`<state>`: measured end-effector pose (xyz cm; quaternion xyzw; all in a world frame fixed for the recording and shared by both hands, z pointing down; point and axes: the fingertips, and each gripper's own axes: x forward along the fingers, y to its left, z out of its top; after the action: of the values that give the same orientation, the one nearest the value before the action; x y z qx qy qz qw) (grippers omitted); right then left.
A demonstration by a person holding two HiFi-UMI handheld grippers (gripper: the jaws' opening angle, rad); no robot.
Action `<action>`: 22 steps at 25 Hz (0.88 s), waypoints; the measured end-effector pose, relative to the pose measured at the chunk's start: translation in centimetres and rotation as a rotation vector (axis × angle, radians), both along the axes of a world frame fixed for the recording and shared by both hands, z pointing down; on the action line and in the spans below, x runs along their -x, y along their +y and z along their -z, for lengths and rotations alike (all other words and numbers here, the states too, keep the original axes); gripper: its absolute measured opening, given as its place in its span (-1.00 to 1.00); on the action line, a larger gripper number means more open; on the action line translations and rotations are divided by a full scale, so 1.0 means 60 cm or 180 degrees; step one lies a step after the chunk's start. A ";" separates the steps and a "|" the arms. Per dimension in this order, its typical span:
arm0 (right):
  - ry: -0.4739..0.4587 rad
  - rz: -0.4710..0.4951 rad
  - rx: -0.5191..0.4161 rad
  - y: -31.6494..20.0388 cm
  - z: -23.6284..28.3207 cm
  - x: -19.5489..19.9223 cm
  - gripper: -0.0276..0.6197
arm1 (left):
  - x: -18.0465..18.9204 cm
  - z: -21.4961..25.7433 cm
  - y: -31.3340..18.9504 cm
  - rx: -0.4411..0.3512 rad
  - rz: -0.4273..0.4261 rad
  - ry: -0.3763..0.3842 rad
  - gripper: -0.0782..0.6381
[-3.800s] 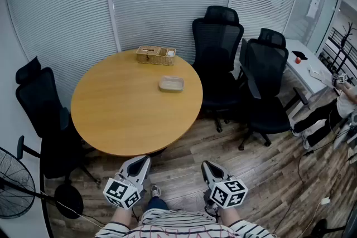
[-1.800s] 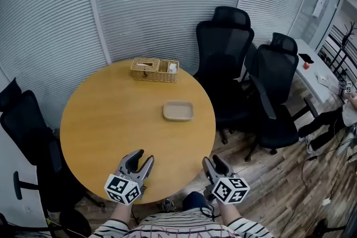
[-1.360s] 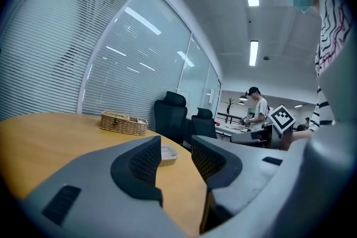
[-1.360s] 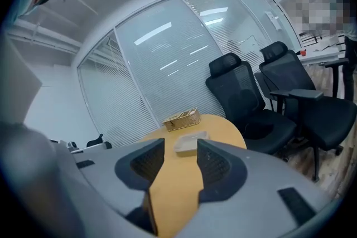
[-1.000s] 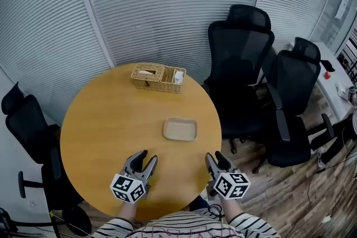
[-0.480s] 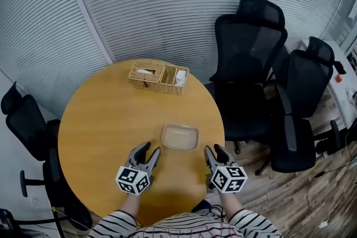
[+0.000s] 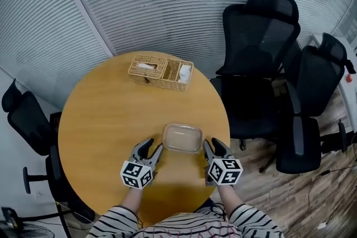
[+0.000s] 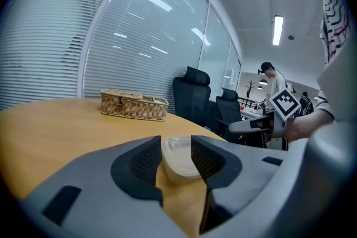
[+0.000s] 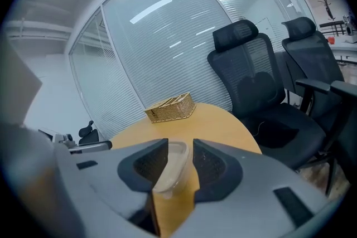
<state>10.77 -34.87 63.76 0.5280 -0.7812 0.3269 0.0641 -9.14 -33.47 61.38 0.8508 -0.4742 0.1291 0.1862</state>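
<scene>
Both the left hand-held gripper (image 7: 152, 146) and right hand-held gripper (image 7: 212, 144), jaws narrowly apart and empty, are flanking the shallow beige plastic tray (image 7: 182, 138) at lower centre; uneven contact could skid it across the round wooden counter (image 7: 100, 114)

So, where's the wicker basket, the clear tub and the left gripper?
wicker basket (image 8: 134, 108), left gripper view, woven side wall.
clear tub (image 7: 183, 138), head view, middle of its top.
left gripper (image 7: 154, 145), head view, between its fingertips.

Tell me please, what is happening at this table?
A person holds a claw in each hand over the round wooden table. The left claw and the right claw, both open, sit on either side of a shallow clear container, gripping nothing. A wicker basket stands at the far edge.
</scene>
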 end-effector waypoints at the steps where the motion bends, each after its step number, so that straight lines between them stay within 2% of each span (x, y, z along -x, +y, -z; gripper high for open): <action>1: 0.0006 0.0006 0.0017 -0.007 -0.008 0.002 -0.46 | 0.000 -0.008 -0.004 0.0037 0.0004 -0.0002 -0.38; 16: 0.0133 0.0108 0.0171 -0.053 -0.075 0.038 -0.56 | -0.013 -0.093 -0.036 0.0510 0.0110 0.0140 -0.38; 22: 0.0084 0.0058 0.0200 -0.058 -0.079 0.040 -0.57 | -0.022 -0.102 -0.043 0.0585 0.0129 0.0254 -0.38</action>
<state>8.36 -38.35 68.49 0.5229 -0.7744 0.3438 0.0939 -7.83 -36.06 67.49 0.8248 -0.4697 0.1343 0.2847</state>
